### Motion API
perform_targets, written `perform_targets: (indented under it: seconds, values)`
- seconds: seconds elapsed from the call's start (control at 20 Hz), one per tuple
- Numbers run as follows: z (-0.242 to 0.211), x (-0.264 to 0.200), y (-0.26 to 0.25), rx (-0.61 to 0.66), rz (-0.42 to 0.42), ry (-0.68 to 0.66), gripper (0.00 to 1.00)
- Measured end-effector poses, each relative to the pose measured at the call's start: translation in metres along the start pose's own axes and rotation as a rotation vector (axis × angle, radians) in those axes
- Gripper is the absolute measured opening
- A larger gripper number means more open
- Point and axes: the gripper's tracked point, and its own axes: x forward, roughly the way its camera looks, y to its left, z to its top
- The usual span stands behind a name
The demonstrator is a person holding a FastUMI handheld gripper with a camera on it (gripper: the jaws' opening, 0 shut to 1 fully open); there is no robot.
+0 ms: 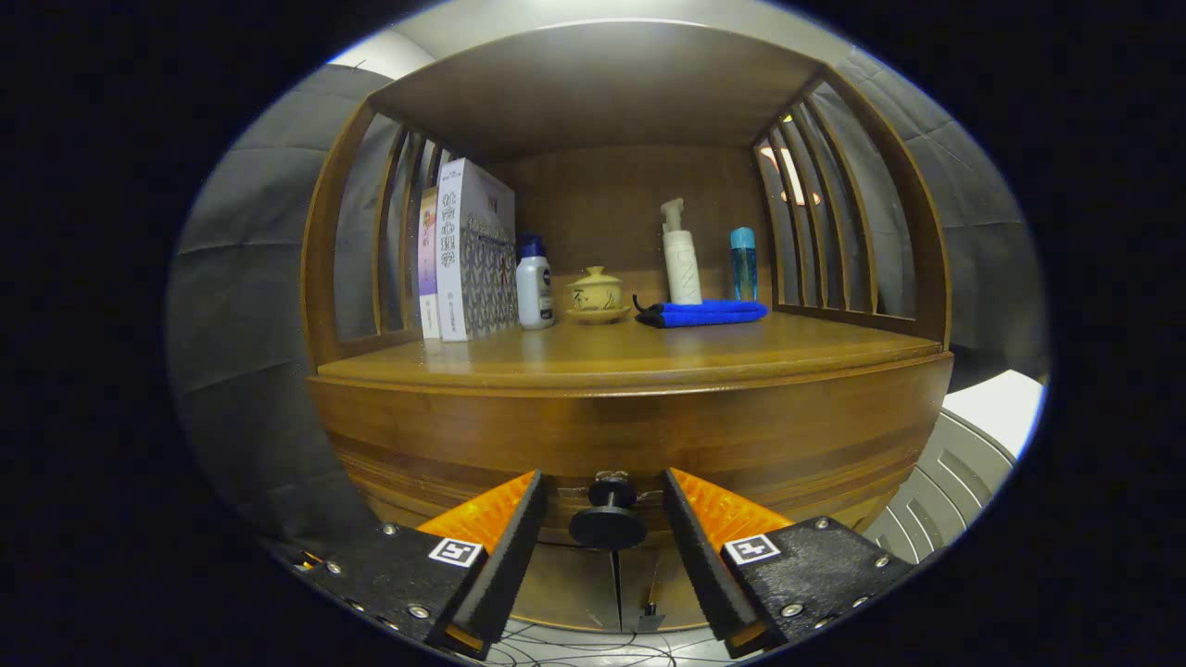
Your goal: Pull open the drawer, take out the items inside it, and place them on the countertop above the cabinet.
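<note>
A wooden cabinet fills the view, with its closed drawer front point(630, 435) right ahead of me. The drawer's round dark knob point(608, 523) sits between my two fingers, with a gap on each side. My gripper point(604, 496) is open around the knob and touches nothing. Above the drawer lies the wooden countertop point(649, 347), under a shelf roof with slatted sides. What the drawer holds is hidden.
On the countertop's back half stand books point(468, 264), a small white bottle with a blue cap point(534, 285), a lidded yellow teacup on a saucer point(596, 295), a folded blue cloth point(704, 313), a tall white pump bottle point(682, 259) and a blue bottle point(743, 264). Two lower cabinet doors point(616, 593) sit under the drawer.
</note>
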Motion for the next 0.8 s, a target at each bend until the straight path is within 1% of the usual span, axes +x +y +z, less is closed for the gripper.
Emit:
perform_targets:
  seconds: [0.05,0.2,0.3,0.5,0.6,0.75,0.8]
  values:
    - [-0.003,0.001,0.001,0.005,0.002,0.012,0.74]
    - [-0.003,0.003,-0.006,0.02,-0.023,0.02,0.61]
    - [-0.005,0.003,-0.004,0.033,-0.015,0.028,0.5]
    - [-0.007,0.002,-0.005,0.026,-0.014,0.056,0.49]
    - [-0.008,0.0,-0.005,0.009,-0.033,0.078,0.39]
    - [-0.009,-0.009,-0.002,0.01,-0.041,0.083,0.33]
    - [-0.011,-0.014,-0.002,0.004,-0.038,0.082,0.33]
